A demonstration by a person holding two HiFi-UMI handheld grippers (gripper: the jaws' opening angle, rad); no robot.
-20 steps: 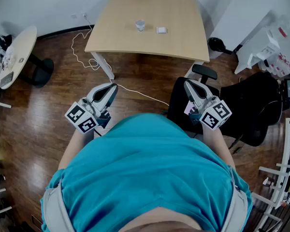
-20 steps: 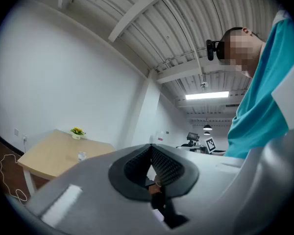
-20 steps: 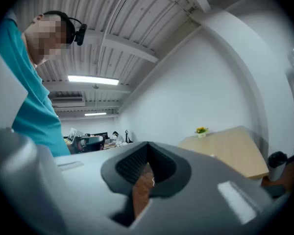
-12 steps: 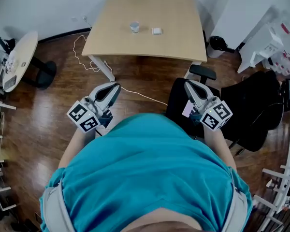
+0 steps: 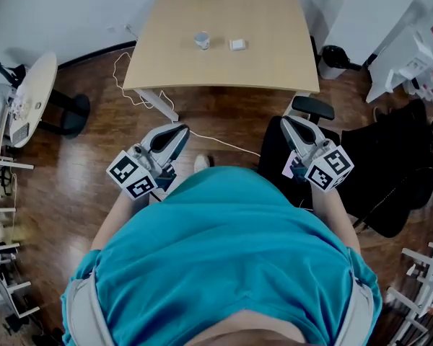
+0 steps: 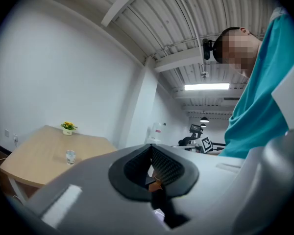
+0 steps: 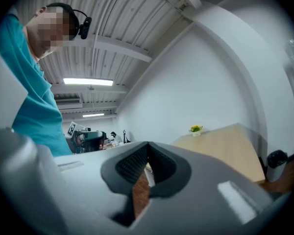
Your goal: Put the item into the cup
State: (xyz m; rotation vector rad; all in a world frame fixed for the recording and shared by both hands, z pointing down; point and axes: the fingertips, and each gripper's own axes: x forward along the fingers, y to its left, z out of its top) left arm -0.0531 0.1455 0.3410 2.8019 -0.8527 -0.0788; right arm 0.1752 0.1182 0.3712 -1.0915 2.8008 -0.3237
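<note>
Well ahead of the left gripper and the right gripper, on the wooden table, stands the cup. The small white item lies just beside it, on the right gripper's side. Both grippers are held close to the person's torso, jaws clenched together on nothing.

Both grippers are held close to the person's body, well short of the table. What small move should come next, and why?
Probably a step toward the table: the cup and the small white item sit far ahead of the left gripper and the right gripper, both shut and empty.
</note>
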